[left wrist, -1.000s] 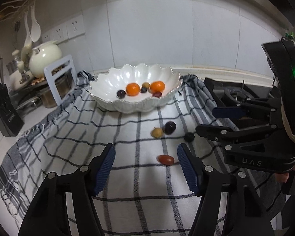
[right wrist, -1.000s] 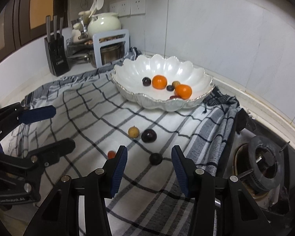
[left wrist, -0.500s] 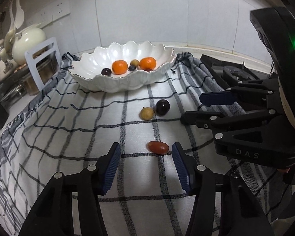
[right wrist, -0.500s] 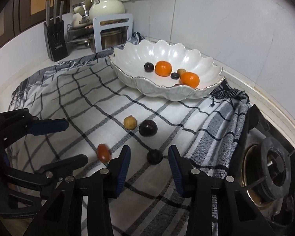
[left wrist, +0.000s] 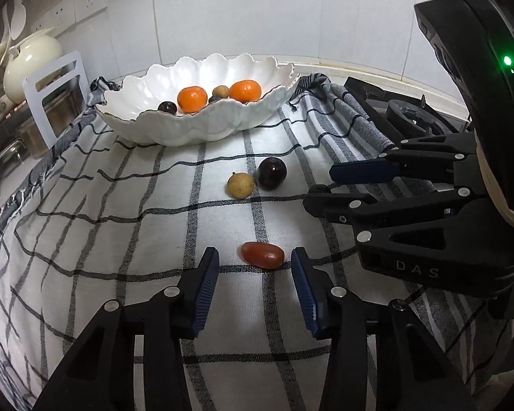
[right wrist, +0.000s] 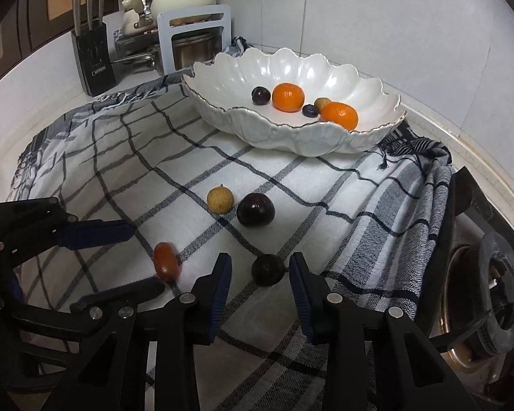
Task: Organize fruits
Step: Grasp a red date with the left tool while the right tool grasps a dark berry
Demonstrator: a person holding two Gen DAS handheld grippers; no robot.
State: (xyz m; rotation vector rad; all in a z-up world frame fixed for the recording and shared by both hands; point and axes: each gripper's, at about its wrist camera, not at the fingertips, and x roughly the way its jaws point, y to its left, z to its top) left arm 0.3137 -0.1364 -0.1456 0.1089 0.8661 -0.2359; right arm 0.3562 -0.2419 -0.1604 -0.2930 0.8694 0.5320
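We have both tools closing on loose fruit. The left tool (left wrist: 254,267) straddles the red fruit (left wrist: 262,255) — pads not yet touching; the right tool (right wrist: 259,272) likewise brackets the dark fruit (right wrist: 268,269). The white bowl (right wrist: 274,133) waits at twelve o'clock.

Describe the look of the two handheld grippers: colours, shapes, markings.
Both are matte black plastic tools of one build. The left gripper and the right gripper each have two long tapering fingers joined by silver rivets, tipped with ribbed blue pads. From the left wrist view, the right gripper's body bears pale letters "DAS", and a bulky black housing above it carries a lit green light. No cables or sleeves show.
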